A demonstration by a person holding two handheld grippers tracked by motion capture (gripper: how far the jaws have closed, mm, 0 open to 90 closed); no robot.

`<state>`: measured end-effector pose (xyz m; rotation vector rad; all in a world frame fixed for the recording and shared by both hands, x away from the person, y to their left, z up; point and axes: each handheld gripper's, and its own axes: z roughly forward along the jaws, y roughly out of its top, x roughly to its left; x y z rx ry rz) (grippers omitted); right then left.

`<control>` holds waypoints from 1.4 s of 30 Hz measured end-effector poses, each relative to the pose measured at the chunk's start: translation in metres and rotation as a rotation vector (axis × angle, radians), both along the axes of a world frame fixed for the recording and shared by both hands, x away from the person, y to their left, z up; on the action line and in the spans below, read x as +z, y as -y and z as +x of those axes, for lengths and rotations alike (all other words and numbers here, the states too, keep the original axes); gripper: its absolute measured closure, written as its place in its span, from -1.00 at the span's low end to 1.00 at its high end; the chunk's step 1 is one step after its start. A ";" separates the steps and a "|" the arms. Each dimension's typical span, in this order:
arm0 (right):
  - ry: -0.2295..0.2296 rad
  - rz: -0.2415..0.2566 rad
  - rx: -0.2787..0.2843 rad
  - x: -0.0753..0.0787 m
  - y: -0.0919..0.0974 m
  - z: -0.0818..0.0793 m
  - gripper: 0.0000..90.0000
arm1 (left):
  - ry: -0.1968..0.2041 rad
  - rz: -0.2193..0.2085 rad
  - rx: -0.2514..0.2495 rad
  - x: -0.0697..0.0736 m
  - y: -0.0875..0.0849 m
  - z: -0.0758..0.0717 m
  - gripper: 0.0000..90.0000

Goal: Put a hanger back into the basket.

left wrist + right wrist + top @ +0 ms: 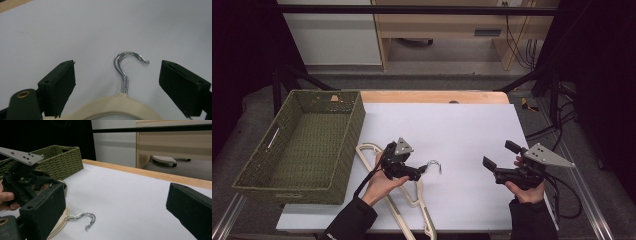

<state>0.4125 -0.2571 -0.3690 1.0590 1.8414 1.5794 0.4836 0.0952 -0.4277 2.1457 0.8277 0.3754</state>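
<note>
A woven green basket [302, 145] sits at the left edge of the tabletop [462, 130], its long side running along that edge and its near end hanging past the white sheet that covers most of the surface. A strip of bare wood shows along the far edge of the tabletop. Beyond that edge stand a pale wooden cabinet [447, 30] and a white panel [332, 35], with black cables [524, 47] hanging by the cabinet's right side.
</note>
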 end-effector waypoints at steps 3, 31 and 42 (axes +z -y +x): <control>-0.002 0.001 0.001 0.000 0.000 0.000 -0.94 | -0.016 0.017 -0.010 -0.006 0.003 0.002 -0.59; -0.006 0.000 0.004 -0.001 0.000 0.001 -0.94 | -0.151 0.078 -0.060 -0.040 0.020 0.018 0.64; -0.010 -0.005 0.008 -0.003 -0.002 0.002 -0.93 | -0.169 0.066 -0.061 -0.037 0.021 0.016 0.89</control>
